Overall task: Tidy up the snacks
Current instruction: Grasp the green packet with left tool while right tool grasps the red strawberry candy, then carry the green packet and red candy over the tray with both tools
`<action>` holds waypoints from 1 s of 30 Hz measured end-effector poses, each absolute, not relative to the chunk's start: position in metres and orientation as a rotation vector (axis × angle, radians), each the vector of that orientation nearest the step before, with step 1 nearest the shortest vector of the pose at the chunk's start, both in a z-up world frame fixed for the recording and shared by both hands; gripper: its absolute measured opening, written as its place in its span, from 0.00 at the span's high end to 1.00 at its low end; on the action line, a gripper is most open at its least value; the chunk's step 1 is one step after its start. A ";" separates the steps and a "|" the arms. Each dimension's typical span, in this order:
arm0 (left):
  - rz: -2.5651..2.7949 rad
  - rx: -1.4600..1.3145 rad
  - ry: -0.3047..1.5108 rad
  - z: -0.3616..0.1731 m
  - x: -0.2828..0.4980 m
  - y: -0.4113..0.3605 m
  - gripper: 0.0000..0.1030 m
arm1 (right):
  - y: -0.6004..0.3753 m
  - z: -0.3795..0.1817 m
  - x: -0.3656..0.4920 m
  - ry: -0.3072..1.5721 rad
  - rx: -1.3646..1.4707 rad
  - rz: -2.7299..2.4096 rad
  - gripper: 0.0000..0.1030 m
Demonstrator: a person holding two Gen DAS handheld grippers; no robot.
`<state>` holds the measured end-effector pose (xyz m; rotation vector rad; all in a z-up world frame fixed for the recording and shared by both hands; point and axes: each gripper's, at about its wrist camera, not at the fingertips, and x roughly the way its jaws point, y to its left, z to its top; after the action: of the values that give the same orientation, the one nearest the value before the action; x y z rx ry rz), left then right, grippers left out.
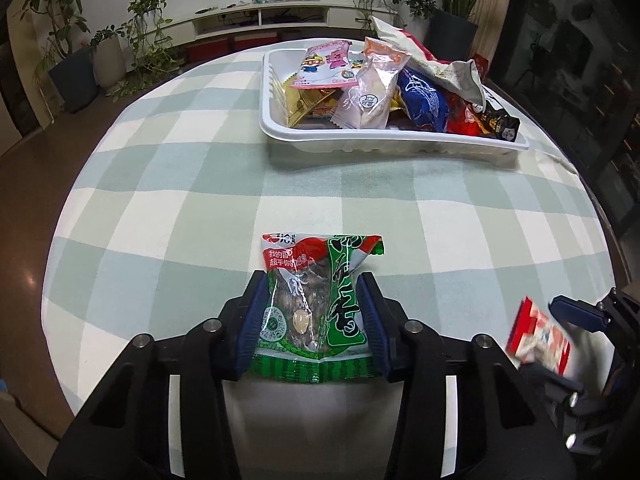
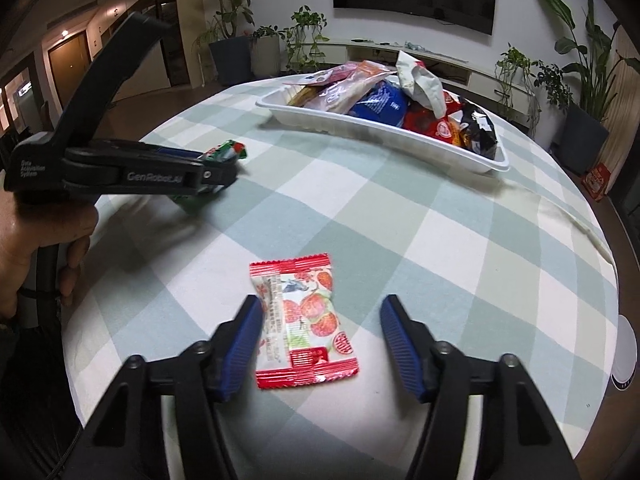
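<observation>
Pinching a green snack packet lying on the checked counter, the left hand-held gripper presses both pads against its sides. The right hand-held gripper stands apart around a red sweet packet. Farther off, a white tray holds heaped snacks.

The right hand-held gripper straddles a red strawberry snack packet lying on the checked worktop — left pad touching, right pad apart — white tray beyond.
</observation>
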<state>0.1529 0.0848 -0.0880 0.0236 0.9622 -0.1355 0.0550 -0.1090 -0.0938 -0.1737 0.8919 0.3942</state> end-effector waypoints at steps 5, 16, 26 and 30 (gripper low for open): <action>-0.144 0.051 0.950 -0.088 0.143 0.083 0.61 | -0.113 -0.092 0.056 0.894 -0.157 0.388 0.62; -0.219 0.038 0.930 -0.083 0.110 0.069 0.63 | -0.126 -0.079 0.056 0.863 -0.088 0.376 0.64; -0.260 -0.040 0.877 -0.056 0.094 0.068 0.63 | -0.158 -0.056 0.055 0.827 0.067 0.353 0.64; -0.281 -0.072 0.849 -0.035 0.100 0.072 0.63 | -0.173 -0.039 0.062 0.797 0.109 0.335 0.64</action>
<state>0.1004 0.0721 -0.0354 -0.0725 0.8490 -0.2814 0.0623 -0.1730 -0.0393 0.1093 0.7973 0.3354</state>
